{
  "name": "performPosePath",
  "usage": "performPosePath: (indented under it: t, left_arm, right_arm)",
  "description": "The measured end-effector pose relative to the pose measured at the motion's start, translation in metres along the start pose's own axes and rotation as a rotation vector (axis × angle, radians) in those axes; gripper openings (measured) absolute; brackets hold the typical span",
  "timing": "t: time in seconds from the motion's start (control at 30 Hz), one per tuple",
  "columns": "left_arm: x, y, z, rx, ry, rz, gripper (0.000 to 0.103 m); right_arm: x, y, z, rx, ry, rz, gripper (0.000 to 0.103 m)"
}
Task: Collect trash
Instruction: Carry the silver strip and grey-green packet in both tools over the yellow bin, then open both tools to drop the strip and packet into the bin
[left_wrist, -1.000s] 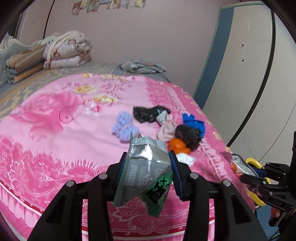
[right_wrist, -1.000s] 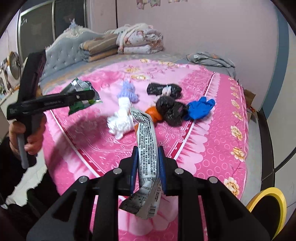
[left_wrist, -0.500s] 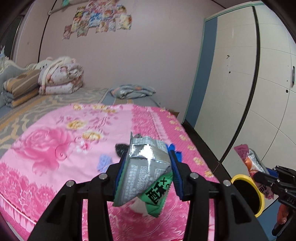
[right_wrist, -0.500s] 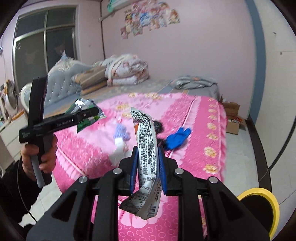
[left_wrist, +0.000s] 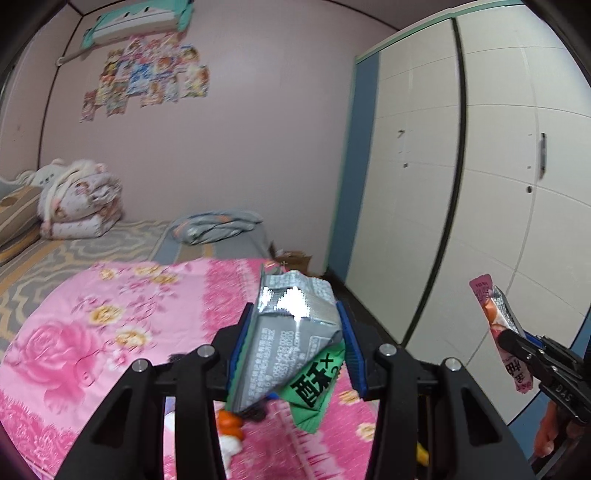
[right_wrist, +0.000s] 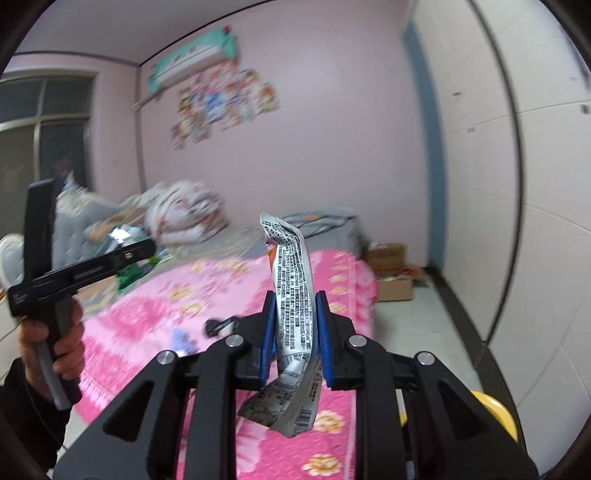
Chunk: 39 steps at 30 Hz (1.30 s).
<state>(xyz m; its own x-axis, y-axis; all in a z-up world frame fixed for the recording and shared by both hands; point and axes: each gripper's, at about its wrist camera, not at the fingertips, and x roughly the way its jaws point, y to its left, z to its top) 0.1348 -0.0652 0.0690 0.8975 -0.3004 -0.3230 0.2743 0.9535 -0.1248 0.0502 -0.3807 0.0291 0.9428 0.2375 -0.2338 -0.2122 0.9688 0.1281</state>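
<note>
My left gripper (left_wrist: 293, 350) is shut on a silver and green snack wrapper (left_wrist: 291, 339), held above the pink bed (left_wrist: 110, 332). My right gripper (right_wrist: 294, 328) is shut on a narrow silver wrapper with black print (right_wrist: 293, 295); it also shows at the right of the left wrist view (left_wrist: 496, 325), with its pink side showing. The left gripper and its wrapper show at the left of the right wrist view (right_wrist: 125, 258). A yellow-rimmed bin (right_wrist: 495, 410) sits at the lower right. Leftover trash, orange and white bits (left_wrist: 229, 428), lies on the bed under my left gripper.
A white wardrobe (left_wrist: 480, 184) fills the right side. Folded quilts (left_wrist: 77, 206) and grey cloth (left_wrist: 218, 225) lie at the bed's far end. Cardboard boxes (right_wrist: 391, 273) stand on the floor by the wall. Small dark and purple items (right_wrist: 218, 326) lie on the bed.
Both grippers have tilted upward with their wrappers still held; the trash pile on the bed has dropped mostly out of view, and the wall and wardrobe now fill the frames.
</note>
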Motion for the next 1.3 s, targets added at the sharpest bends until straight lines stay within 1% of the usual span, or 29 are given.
performPosePath:
  t: [0.03,0.1,0.13,0.2,0.27,0.4,0.47,0.53,0.63,0.8,0.9,1.0,1.03,1.1,1.23,1.3]
  left_arm:
    - [0.003,-0.01,0.004,0.007,-0.006,-0.019,0.041]
    - [0.009,-0.024,0.009,0.017,-0.01,-0.045,0.041]
    - [0.014,-0.033,0.011,0.023,-0.012,-0.062,0.041]
    - [0.022,-0.048,0.013,0.032,-0.013,-0.094,0.041]
    - [0.033,-0.065,0.015,0.044,-0.015,-0.127,0.041]
    - [0.045,-0.093,0.014,0.064,-0.033,-0.165,0.041]
    - [0.052,-0.111,0.012,0.08,-0.043,-0.182,0.041]
    - [0.06,-0.124,0.008,0.084,-0.041,-0.206,0.041]
    - [0.075,-0.146,-0.003,0.101,-0.028,-0.22,0.041]
    - [0.103,-0.178,-0.023,0.137,0.001,-0.249,0.042]
    - [0.123,-0.194,-0.04,0.155,0.045,-0.275,0.042]
    - [0.148,-0.208,-0.059,0.173,0.109,-0.297,0.042]
    - [0.16,-0.214,-0.068,0.178,0.14,-0.309,0.042]
    - [0.174,-0.22,-0.082,0.186,0.178,-0.322,0.042]
    - [0.211,-0.236,-0.114,0.202,0.278,-0.34,0.042]
    - [0.223,-0.242,-0.124,0.206,0.309,-0.346,0.042]
  right_arm:
    - [-0.007,-0.009,0.002,0.013,-0.032,-0.063,0.02]
    - [-0.016,-0.022,0.002,0.026,-0.066,-0.137,0.02]
    - [-0.022,-0.032,0.003,0.053,-0.083,-0.173,0.02]
    - [-0.028,-0.044,0.002,0.071,-0.1,-0.221,0.02]
    - [-0.036,-0.057,0.0,0.079,-0.126,-0.304,0.02]
    - [-0.047,-0.083,-0.006,0.116,-0.144,-0.403,0.02]
    - [-0.053,-0.098,-0.01,0.132,-0.16,-0.467,0.02]
    - [-0.06,-0.114,-0.016,0.149,-0.186,-0.546,0.02]
    - [-0.06,-0.132,-0.027,0.164,-0.187,-0.617,0.02]
    - [-0.055,-0.165,-0.045,0.206,-0.138,-0.669,0.02]
    - [-0.045,-0.184,-0.056,0.229,-0.096,-0.676,0.02]
    - [-0.034,-0.193,-0.07,0.24,-0.05,-0.695,0.02]
    - [-0.028,-0.203,-0.076,0.251,-0.026,-0.697,0.02]
    - [-0.024,-0.199,-0.092,0.257,0.002,-0.699,0.02]
    - [-0.01,-0.219,-0.115,0.295,0.061,-0.685,0.02]
    - [-0.005,-0.226,-0.122,0.306,0.081,-0.681,0.021]
